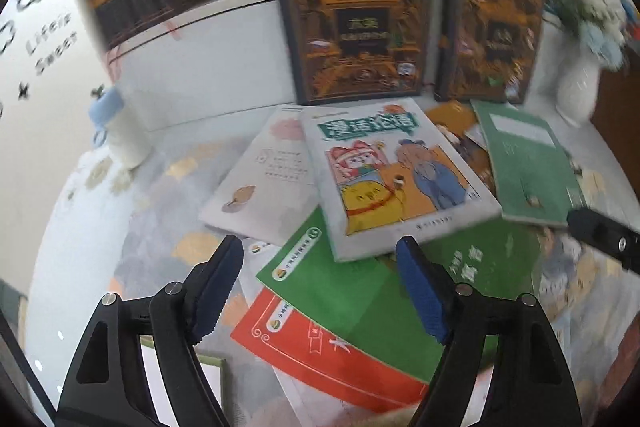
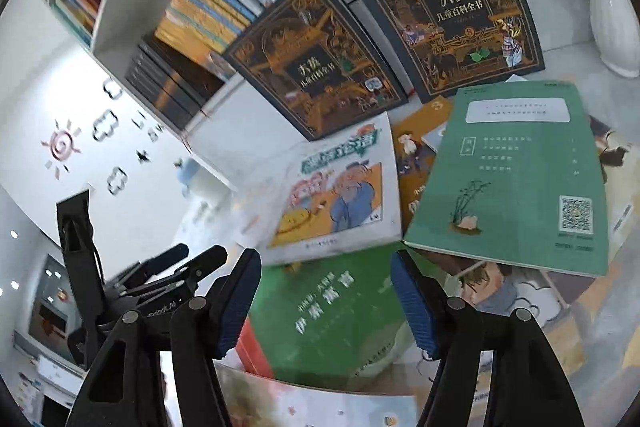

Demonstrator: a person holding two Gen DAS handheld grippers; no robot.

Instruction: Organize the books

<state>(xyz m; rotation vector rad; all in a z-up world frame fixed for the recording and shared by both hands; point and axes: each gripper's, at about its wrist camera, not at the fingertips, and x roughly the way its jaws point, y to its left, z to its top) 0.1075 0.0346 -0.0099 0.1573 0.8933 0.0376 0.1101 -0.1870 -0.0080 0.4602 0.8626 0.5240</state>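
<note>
Left gripper (image 1: 320,259): I have it tilted down over the heap; jaws apart, holding nothing
Cartoon book (image 1: 396,175): lies flat atop the pile, just ahead of my left fingers; long axis runs away toward the shelf, title at the far end
Right gripper (image 2: 324,271): angled down, jaws apart and empty
Green book (image 2: 516,183): flat, right of the cartoon book; long axis toward the upright dark encyclopedias (image 2: 440,3)

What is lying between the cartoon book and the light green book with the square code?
An orange picture book lies there, partly tucked under the cartoon book and the light green book. The right wrist view shows it best.
</note>
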